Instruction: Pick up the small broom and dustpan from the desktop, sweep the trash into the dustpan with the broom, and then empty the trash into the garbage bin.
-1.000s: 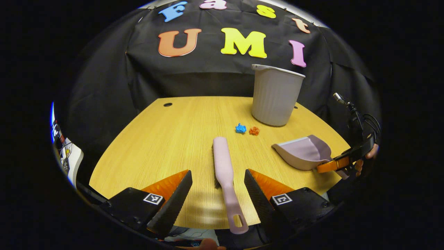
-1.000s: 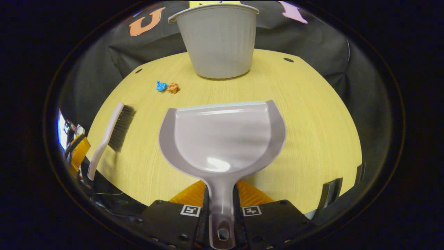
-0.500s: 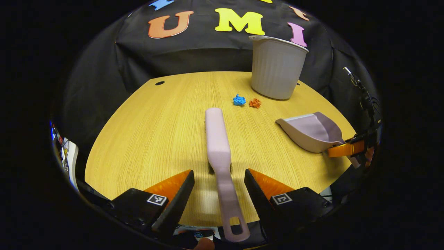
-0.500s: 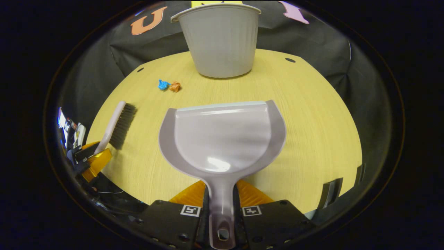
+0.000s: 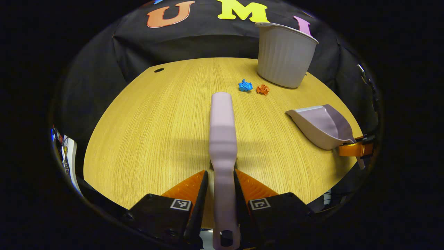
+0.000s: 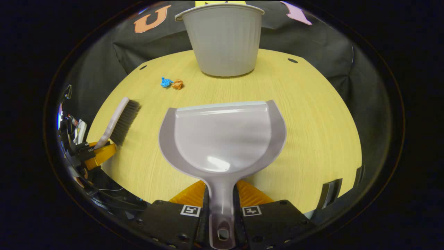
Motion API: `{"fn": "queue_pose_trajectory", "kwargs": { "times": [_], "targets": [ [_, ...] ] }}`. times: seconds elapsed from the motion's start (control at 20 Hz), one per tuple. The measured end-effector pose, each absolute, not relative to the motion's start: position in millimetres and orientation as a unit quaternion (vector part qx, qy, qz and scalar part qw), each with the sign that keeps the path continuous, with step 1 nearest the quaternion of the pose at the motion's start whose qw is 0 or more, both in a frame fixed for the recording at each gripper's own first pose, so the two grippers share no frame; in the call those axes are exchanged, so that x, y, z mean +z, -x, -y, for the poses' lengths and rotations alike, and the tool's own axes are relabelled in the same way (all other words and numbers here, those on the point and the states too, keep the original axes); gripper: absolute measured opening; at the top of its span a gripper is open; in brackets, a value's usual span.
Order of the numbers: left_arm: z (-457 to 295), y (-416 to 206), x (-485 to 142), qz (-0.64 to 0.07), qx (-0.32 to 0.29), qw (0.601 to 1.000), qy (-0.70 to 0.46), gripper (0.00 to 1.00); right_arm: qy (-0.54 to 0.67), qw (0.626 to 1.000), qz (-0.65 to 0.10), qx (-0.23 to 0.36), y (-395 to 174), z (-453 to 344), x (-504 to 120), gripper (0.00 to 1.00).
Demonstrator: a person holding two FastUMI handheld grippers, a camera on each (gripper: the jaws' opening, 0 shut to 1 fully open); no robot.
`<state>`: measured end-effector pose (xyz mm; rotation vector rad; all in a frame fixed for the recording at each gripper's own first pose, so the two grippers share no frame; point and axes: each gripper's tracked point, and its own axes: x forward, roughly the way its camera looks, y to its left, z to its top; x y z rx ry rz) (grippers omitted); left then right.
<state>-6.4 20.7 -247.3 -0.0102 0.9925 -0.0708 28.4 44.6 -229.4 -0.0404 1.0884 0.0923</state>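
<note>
Left gripper view has the left tool clenched on the broom handle, while the right tool grips the dustpan handle.

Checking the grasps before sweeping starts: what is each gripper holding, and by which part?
The left gripper holds the broom by its handle; the right gripper holds the dustpan by its handle.

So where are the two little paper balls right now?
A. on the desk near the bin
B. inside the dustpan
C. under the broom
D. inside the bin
A: the blue ball and orange ball lie side by side on the bare desk, just in front of the bin, apart from the dustpan and broom.
</note>
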Motion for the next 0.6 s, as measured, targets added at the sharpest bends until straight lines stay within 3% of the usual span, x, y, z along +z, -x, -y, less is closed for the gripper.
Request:
{"fn": "queue_pose_trajectory", "kwargs": {
  "times": [0.05, 0.6],
  "targets": [
    [-19.5, 5.9, -245.6, -0.475, -0.035, 0.879, 0.016, 0.34, 0.018, 0.854, -0.517, 0.045, -28.0, -44.6, -229.7, 0.29],
    [-29.5, -49.5, -219.5, -0.426, -0.046, 0.903, 0.016, 0.3, 0.037, 0.852, -0.517, 0.066, -9.8, -27.0, -225.5, 0.28]
  ]
}}
